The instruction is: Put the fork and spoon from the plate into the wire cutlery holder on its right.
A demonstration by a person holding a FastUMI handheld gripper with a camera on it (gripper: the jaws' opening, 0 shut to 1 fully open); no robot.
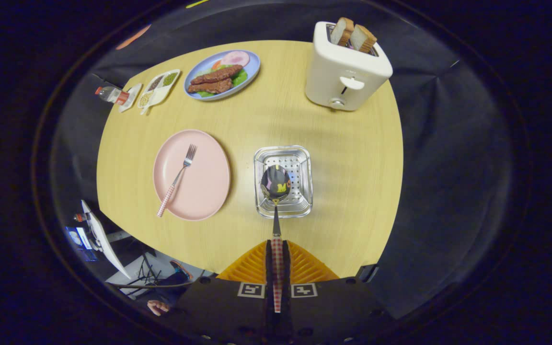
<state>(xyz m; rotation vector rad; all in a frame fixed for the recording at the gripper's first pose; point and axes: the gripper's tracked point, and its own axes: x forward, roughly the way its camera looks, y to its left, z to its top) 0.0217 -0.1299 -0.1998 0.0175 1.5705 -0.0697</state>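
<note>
Gripper view looks steeply down on a round wooden table (304,129), with the gripper (277,261) held above its near edge. Its two fingers are clenched on the red-and-white checked handle of a spoon (276,191), which runs straight ahead from between them; the handle sits tight in the narrow gap, pressed from both sides. The spoon's shiny bowl points away from the fingers and hangs over the open top of the wire cutlery holder (283,153), a square metal basket with a perforated floor that stands on the table just ahead of the fingers. Whether the bowl is above the rim or already inside the basket cannot be told from this angle. Left of the holder, close by but not touching it, lies a pink plate (209,182) with the fork (178,179) on it; the fork lies slanted, its tines toward the far side of the table and its checked handle reaching to the plate's near left rim. Beyond the plate is a blue plate of food (252,72) carrying browned meat strips, green leaves and a pale pink slice. Left of that sit a white divided condiment tray (160,88) and a small bottle (110,95) lying near the table's edge. Beyond the holder, to the right, a white toaster (345,72) stands with two slices of bread (352,34) sticking up from its slots.
</note>
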